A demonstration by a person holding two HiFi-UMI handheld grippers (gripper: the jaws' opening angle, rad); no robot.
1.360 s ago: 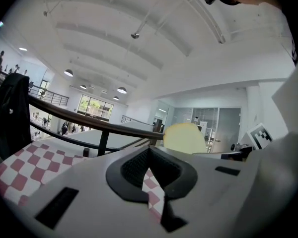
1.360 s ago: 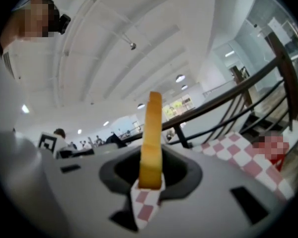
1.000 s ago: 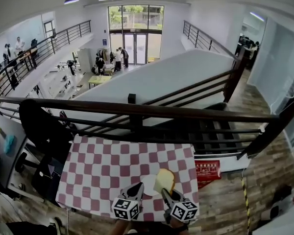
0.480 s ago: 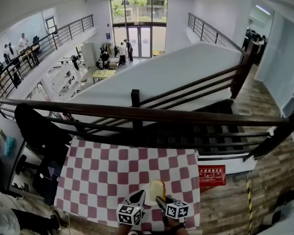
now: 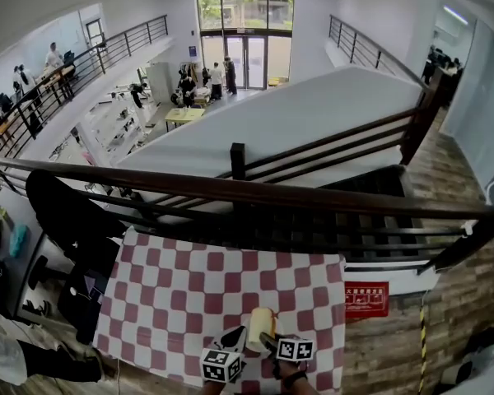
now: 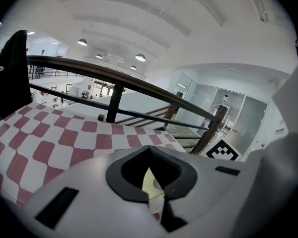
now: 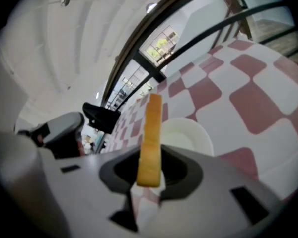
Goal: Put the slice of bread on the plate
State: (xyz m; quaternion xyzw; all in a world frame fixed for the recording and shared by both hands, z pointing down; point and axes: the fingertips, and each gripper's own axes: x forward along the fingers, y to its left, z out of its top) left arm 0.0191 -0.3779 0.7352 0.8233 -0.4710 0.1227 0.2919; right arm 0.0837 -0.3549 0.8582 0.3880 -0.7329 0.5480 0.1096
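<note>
A slice of bread (image 5: pixel 260 326) with a tan crust stands on edge in my right gripper (image 5: pixel 268 341), which is shut on its lower part. In the right gripper view the bread (image 7: pixel 151 138) rises edge-on between the jaws, just above the near rim of a small white plate (image 7: pixel 188 135). The plate rests on the red-and-white checked table (image 5: pixel 181 295), close to its near edge. My left gripper (image 5: pixel 234 337) hangs just left of the bread with its jaws shut and nothing in them. Through them a piece of the plate (image 6: pixel 150 182) shows.
A dark wooden railing (image 5: pixel 247 192) runs along the table's far side, with a black garment (image 5: pixel 62 212) draped over it at the left. Beyond it is a drop to a lower floor. A red sign (image 5: pixel 366 299) lies on the wooden floor to the right.
Both grippers have sunk towards the table's near edge. The bread has come down with the right gripper and turned from face-on to nearly edge-on over the plate.
</note>
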